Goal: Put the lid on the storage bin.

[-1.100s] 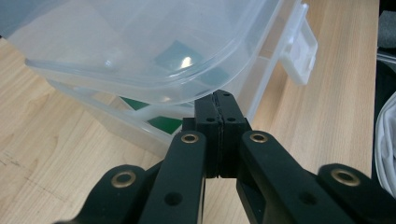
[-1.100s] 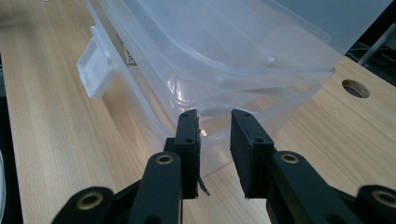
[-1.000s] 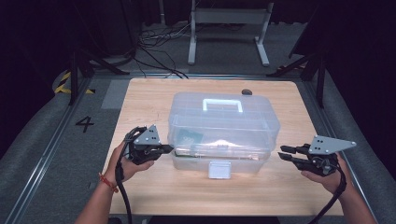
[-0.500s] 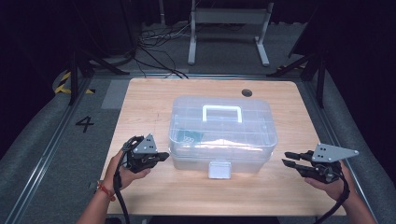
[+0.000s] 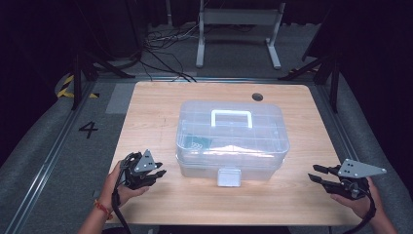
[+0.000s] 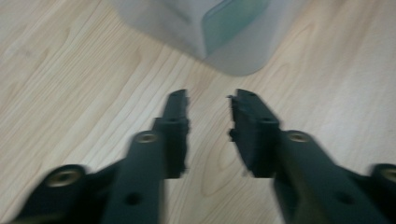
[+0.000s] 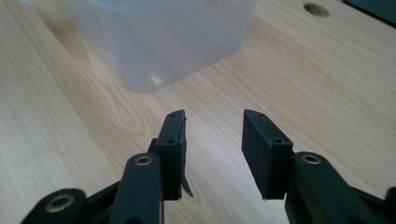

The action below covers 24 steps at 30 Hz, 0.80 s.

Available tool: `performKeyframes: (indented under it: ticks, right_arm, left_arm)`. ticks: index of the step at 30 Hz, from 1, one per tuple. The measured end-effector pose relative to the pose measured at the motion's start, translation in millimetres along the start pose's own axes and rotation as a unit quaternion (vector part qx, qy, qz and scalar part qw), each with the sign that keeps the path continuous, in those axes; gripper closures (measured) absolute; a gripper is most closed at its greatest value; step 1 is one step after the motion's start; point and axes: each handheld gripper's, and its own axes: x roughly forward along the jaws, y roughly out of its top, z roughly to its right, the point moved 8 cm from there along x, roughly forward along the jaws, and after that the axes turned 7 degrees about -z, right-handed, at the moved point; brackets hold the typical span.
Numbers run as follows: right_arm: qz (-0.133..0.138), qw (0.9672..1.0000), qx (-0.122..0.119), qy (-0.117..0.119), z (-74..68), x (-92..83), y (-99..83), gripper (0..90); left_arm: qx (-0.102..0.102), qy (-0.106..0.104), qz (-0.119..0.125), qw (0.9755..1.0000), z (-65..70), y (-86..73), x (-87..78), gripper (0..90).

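I had the clear plastic box sitting in the middle of the wooden worktop, lid on, its white handle lying flat on top and a white latch on the near wall. Something green showed through the left part of the box; I could not make out what it was.

My left gripper was low over the worktop just beside the box's near left corner, pointing right toward it and not touching it. In the left gripper view the left gripper had its jaws parted with bare wood between them, and the box's rounded corner stood just ahead of the tips. Those jaws had just been opening, with nothing between them.

My right gripper was at the near right, close to the worktop's right edge and well apart from the box, pointing left. In the right gripper view the right gripper also had its jaws parted over bare wood, the box's corner farther ahead. They too had just been opening and gripped nothing. A round hole sat in the worktop beyond the box.
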Motion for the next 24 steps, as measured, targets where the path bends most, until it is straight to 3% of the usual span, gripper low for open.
performKeyframes:
  ticks: [3, 7, 9, 12, 17, 19, 22, 24]
  right_arm:
    - [-0.007, 0.9997, 0.022, -0.005, 8.0, 1.4, -17.9, 56.7]
    - [-0.011, 0.9988, 0.047, -0.005, 15.5, 2.5, -34.8, 52.2]
    - [-0.009, 0.9971, 0.075, -0.005, 21.4, 3.0, -47.7, 48.2]
    - [-0.008, 0.9950, 0.099, -0.010, 27.6, 4.5, -60.7, 43.9]
    - [-0.012, 0.9896, 0.136, -0.046, 36.1, 9.5, -77.4, 33.9]
    - [-0.015, 0.9873, 0.147, -0.059, 38.7, 10.9, -82.3, 30.8]
    - [-0.013, 0.9843, 0.160, -0.073, 41.8, 10.3, -83.1, 26.3]
    - [-0.031, 0.9833, 0.163, -0.075, 41.8, 13.1, -84.9, 24.4]
  left_arm:
    - [-0.021, 0.007, 0.001, 0.9998, -4.3, -8.1, 2.3, 49.1]
    - [-0.033, 0.016, -0.005, 0.9993, -9.3, -19.6, 5.6, 35.8]
    - [-0.041, 0.014, -0.009, 0.9990, -12.2, -28.5, 8.6, 33.6]
    - [-0.053, 0.000, -0.011, 0.9985, -12.9, -39.6, 12.2, 30.6]
    - [-0.084, -0.004, -0.001, 0.9964, -11.9, -53.4, 17.4, 22.6]
    - [-0.097, -0.004, -0.011, 0.9952, -11.0, -60.0, 21.9, 18.4]
    - [-0.124, -0.013, 0.013, 0.9922, -10.6, -63.8, 25.7, 15.2]
    - [-0.123, -0.007, 0.027, 0.9920, -11.1, -65.4, 25.8, 15.0]
